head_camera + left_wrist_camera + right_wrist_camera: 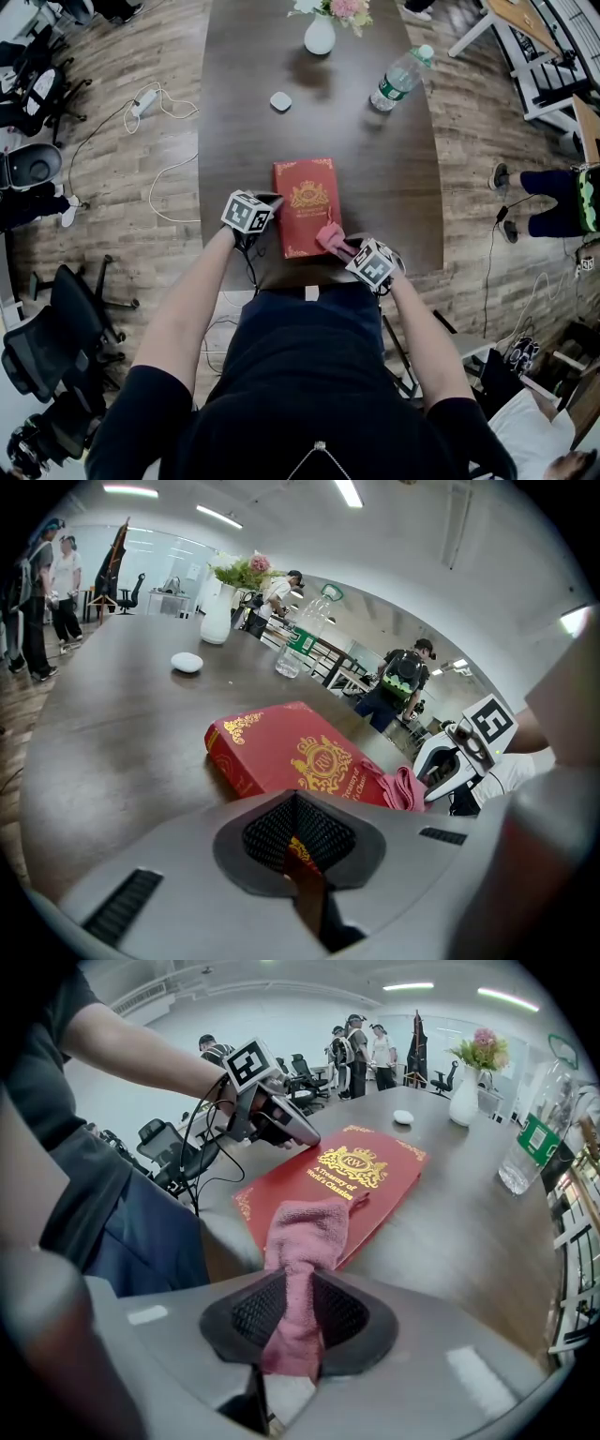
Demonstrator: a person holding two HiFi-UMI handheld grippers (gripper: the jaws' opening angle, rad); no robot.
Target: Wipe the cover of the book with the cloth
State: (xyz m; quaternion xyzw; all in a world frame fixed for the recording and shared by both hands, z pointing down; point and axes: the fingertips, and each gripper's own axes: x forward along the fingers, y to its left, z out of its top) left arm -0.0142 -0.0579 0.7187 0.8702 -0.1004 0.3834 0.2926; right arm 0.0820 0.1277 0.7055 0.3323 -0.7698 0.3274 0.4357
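A red book (305,202) with gold ornament lies flat near the front edge of the dark table (244,112). My left gripper (271,210) is at the book's left edge, shut on that edge; in the left gripper view the red and gold cover (291,752) runs into the left gripper (298,841). My right gripper (343,247) is shut on a pink cloth (330,235). The cloth (305,1237) rests on the near right corner of the book (352,1171). The right gripper view also shows the left gripper (298,1135) against the book's far edge.
A white vase of flowers (320,36), a small white puck (280,101) and a water bottle (398,80) stand farther back on the table. Office chairs (56,309) and cables (155,98) are on the floor at left. A person (553,202) stands at right.
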